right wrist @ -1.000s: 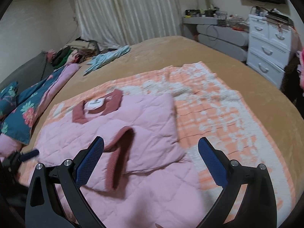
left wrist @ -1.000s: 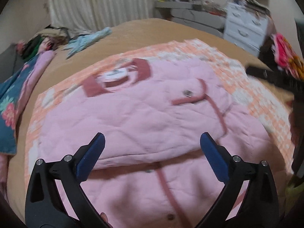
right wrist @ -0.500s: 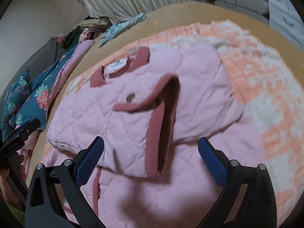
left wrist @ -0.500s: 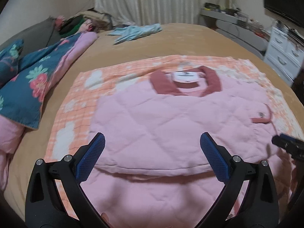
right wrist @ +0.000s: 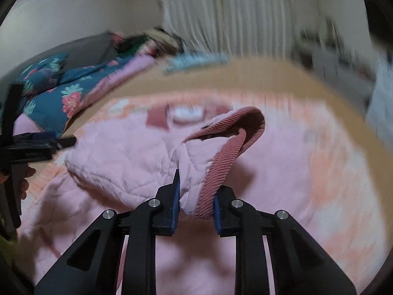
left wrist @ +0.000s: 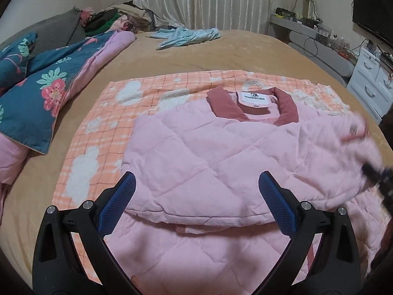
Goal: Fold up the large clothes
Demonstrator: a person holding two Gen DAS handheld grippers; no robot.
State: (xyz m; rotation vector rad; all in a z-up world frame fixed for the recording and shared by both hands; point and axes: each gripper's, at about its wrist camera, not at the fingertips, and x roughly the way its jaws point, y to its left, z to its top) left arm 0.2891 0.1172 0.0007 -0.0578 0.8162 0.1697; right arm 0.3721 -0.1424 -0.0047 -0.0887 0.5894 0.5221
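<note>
Clamping tight on the ribbed cuff (right wrist: 222, 169) of the pink quilted jacket (left wrist: 221, 162), right gripper (right wrist: 195, 196) with blue pads (right wrist: 175, 201) pinched on cloth, sleeve end bunched and lifted off the jacket body. Hovering wide open just above the jacket's folded front edge, left gripper (left wrist: 196, 194), nothing between its blue pads (left wrist: 118, 201). Lying flat across the orange checked blanket (left wrist: 103, 113), the jacket, dark-pink collar (left wrist: 287, 108) and white label (left wrist: 254, 98) at its far end. Spread beneath the jacket, that blanket, on the tan bed cover (left wrist: 172, 56). Heaped left of the jacket, a blue floral quilt (left wrist: 41, 91); beyond the jacket, a light-blue garment (left wrist: 186, 36) near the white curtain (left wrist: 201, 2). Standing right of the jacket, a white drawer unit (left wrist: 371, 83).
</note>
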